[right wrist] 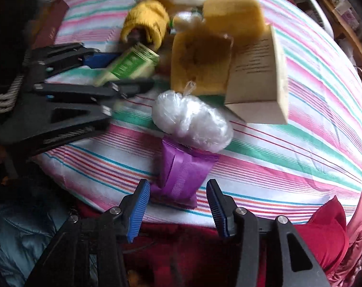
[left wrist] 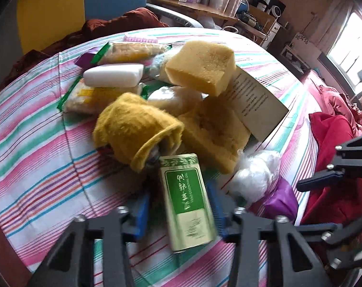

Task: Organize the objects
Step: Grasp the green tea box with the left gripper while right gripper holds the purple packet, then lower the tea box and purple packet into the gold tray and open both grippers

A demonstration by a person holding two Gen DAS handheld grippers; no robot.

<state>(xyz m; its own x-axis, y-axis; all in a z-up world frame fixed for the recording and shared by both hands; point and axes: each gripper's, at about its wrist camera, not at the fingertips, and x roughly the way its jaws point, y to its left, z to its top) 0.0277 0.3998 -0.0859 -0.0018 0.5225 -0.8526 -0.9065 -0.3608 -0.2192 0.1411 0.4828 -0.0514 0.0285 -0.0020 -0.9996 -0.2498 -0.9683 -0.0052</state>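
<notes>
Sorting begins at the pile's near edge: the left claw (left wrist: 179, 211), pads apart, straddles a green box (left wrist: 186, 203) at lower centre without clamping yet. The right claw (right wrist: 178, 205) gapes around a purple packet (right wrist: 181, 177) on the striped bench (right wrist: 300, 143). Closing comes next.

green box (left wrist: 188, 201), blurred lettering, unreadable
</notes>
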